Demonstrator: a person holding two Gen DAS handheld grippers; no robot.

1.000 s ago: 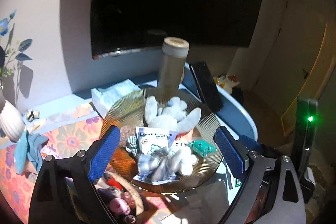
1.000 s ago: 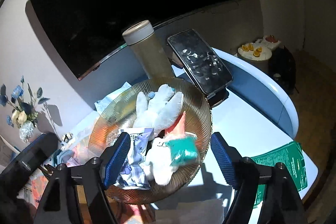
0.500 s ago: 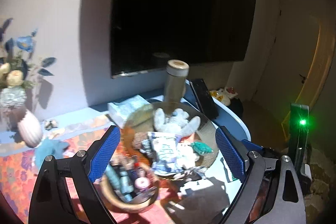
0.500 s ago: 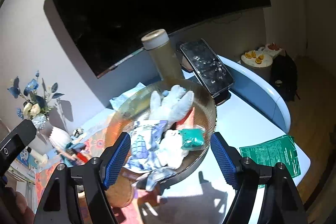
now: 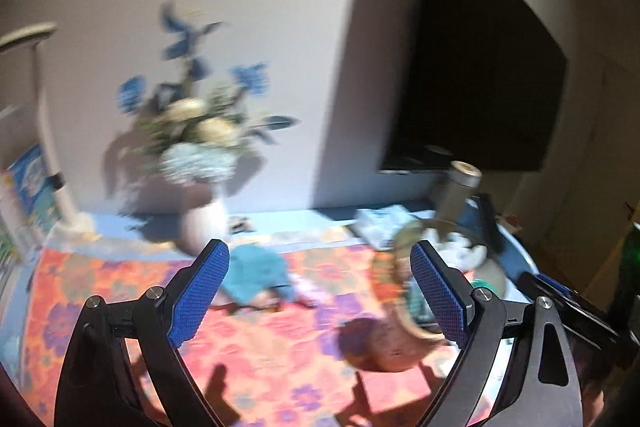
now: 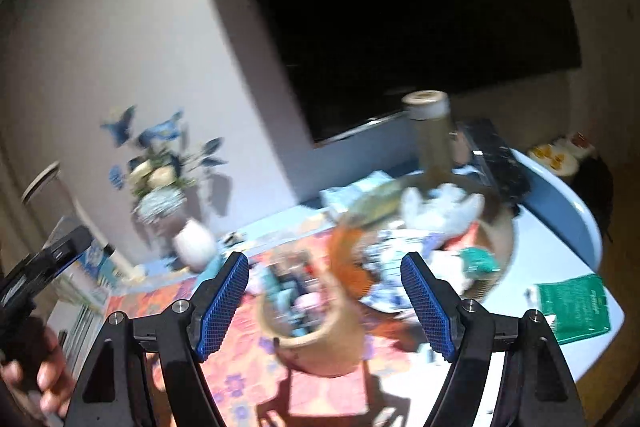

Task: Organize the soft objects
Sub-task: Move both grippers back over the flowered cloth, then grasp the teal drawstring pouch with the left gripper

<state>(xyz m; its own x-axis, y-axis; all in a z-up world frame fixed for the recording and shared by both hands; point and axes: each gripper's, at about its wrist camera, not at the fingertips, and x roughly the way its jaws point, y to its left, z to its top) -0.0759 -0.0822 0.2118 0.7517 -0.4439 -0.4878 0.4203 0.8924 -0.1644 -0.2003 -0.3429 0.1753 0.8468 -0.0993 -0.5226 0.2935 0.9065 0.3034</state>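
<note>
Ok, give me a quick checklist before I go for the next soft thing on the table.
1. Left hand-held gripper open, nothing in it: ok.
2. Right hand-held gripper open, nothing in it: ok.
3. Blue cloth in view on the floral mat: ok.
4. Plush lying in the glass plate: ok.
5. Vase clear of the cloth: cannot tell, blurred.
</note>
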